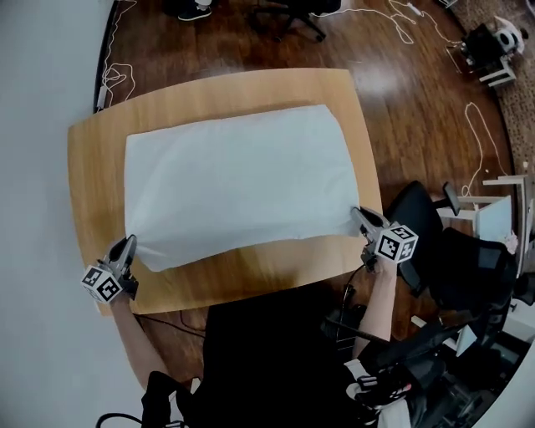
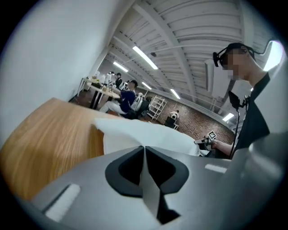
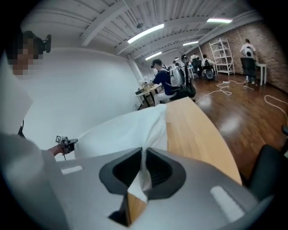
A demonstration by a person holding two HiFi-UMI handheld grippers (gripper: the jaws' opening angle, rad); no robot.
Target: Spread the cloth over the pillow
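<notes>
A white cloth (image 1: pixel 238 180) lies spread over a bulging pillow shape on the wooden table (image 1: pixel 96 167); the pillow itself is hidden under it. My left gripper (image 1: pixel 129 243) sits at the cloth's near left corner, shut on it. In the left gripper view the cloth (image 2: pixel 135 134) runs as a thin fold between the closed jaws of the left gripper (image 2: pixel 144 152). At the near right corner my right gripper (image 1: pixel 358 214) is also shut on the cloth. The right gripper view shows the cloth (image 3: pixel 130 128) pinched in the right gripper (image 3: pixel 143 153).
The table's bare rim runs around the cloth on all sides. A black office chair (image 1: pixel 435 242) stands close to the right. Cables (image 1: pixel 401 21) trail over the wooden floor behind the table. A white wall (image 1: pixel 33 209) runs along the left.
</notes>
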